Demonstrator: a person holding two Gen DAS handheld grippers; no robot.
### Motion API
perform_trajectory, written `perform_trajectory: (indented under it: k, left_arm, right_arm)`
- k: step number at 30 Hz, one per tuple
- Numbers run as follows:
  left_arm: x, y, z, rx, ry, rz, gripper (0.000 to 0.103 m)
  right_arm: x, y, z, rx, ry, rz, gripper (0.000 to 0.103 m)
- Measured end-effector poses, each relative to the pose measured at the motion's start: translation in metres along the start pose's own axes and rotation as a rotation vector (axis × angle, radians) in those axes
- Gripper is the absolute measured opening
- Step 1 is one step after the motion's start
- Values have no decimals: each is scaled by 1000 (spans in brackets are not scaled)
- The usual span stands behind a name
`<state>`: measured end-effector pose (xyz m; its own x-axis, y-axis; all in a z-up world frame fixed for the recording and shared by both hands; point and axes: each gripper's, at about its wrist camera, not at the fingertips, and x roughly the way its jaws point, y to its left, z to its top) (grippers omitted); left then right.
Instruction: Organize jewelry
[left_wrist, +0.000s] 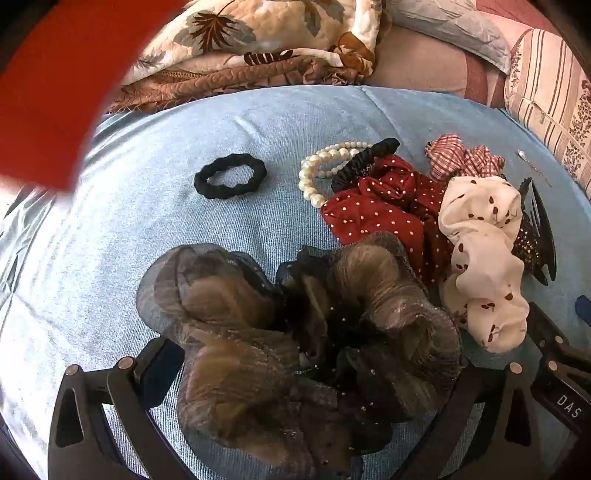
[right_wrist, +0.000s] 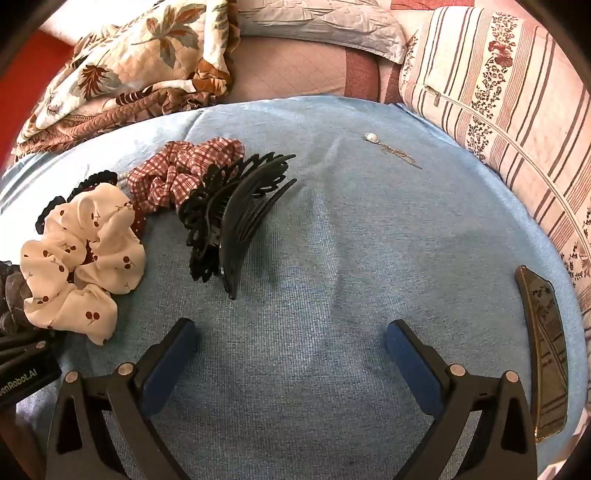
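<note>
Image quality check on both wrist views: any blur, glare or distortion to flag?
Left wrist: strong fisheye bend, a blurred red patch fills the upper left corner, sheer scrunchie slightly soft. Right wrist: sharp, same bend, dark corner vignette, warm light, glare on the phone.

You are working over a bed spread with a light blue cloth (right_wrist: 332, 240). On it, in your left view, lies a black hair tie (left_wrist: 231, 176) alone, apart from the pile. Right of it a pearl bracelet (left_wrist: 325, 168) touches a red dotted scrunchie (left_wrist: 388, 206). A sheer brown scrunchie (left_wrist: 295, 343) sits nearest you. A cream cherry-print scrunchie (right_wrist: 81, 262) lies beside a red checked scrunchie (right_wrist: 184, 170), with a black claw clip (right_wrist: 236, 218) touching the checked one. Well apart, a pearl pendant on a thin chain (right_wrist: 388, 146) lies on bare cloth. A gold-edged box (right_wrist: 546, 350) rests at the right edge.
</note>
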<state>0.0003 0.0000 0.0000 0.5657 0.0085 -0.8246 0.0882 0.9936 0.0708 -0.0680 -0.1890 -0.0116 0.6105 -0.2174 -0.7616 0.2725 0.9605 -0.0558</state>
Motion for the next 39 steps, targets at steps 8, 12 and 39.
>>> perform_trajectory:
  k: [8,12,39]
  left_arm:
    - [0,-7,0,17,-4,21,103]
    - [2,1,2,-4,5,-6,103]
    - [2,1,0,-9,0,-11,103]
  right_arm:
    - [-2,0,-1,0,0,0,103]
    - [-1,0,-2,1,1,1,103]
    - [0,-1,0,5,6,9,103]
